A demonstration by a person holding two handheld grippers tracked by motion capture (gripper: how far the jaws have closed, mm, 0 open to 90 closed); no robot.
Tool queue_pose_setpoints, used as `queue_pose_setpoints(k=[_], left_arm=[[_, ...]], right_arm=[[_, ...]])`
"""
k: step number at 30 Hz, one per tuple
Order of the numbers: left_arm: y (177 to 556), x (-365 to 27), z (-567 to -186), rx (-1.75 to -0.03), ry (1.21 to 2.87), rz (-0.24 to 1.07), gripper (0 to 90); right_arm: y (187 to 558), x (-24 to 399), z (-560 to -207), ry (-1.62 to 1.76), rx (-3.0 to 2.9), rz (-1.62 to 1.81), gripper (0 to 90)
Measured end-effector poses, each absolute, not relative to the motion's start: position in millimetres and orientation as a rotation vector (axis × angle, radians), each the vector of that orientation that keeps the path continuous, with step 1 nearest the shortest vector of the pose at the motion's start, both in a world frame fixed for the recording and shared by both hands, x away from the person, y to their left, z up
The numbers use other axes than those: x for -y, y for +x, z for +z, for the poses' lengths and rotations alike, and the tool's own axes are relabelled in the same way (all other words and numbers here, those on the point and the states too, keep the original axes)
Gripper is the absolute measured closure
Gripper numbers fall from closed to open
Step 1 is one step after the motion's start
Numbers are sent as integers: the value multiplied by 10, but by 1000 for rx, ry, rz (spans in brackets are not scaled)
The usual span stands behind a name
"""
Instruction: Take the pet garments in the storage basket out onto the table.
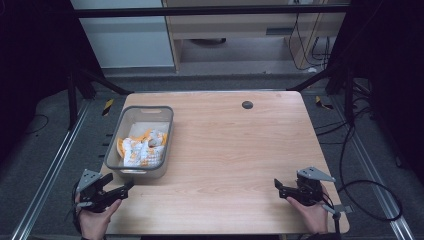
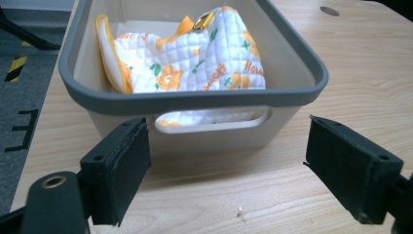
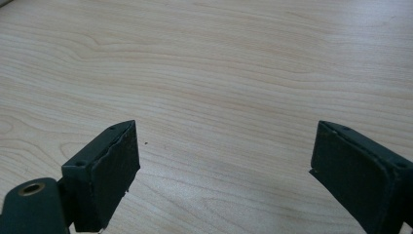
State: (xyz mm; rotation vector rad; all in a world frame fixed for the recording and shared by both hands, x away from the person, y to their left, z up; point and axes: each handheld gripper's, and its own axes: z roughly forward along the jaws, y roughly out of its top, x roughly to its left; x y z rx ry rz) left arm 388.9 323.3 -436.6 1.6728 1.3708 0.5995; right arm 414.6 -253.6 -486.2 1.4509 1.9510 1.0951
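Your left gripper (image 1: 116, 190) hovers low at the bench's (image 1: 235, 150) near-left corner, fingers (image 2: 117, 170) spread wide, aimed at the grey bin (image 2: 195, 100) just ahead, which holds a quilted floral cloth (image 2: 195, 58). Rise over the rim before reaching in. Your right gripper (image 1: 285, 189) rests near-right, fingers (image 3: 104, 175) spread, well apart.

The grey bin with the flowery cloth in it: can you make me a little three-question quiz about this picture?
1. What lies inside the grey bin?
2. True or false: the left gripper grips the bin's handle slot.
3. Which gripper is nearer the bin: A left, B right?

Key: 1 a quilted cloth with orange flowers. 2 false, its jaws stand open, short of the bin. 3 A.
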Motion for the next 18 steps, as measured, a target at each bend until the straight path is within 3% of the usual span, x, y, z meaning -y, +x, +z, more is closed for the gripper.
queue_pose_setpoints(k=[18], left_arm=[[3956,-3241,-4122,-1323,1662,641,160]], right_arm=[[4166,2505,-4880,1433,-1979,1083,103]])
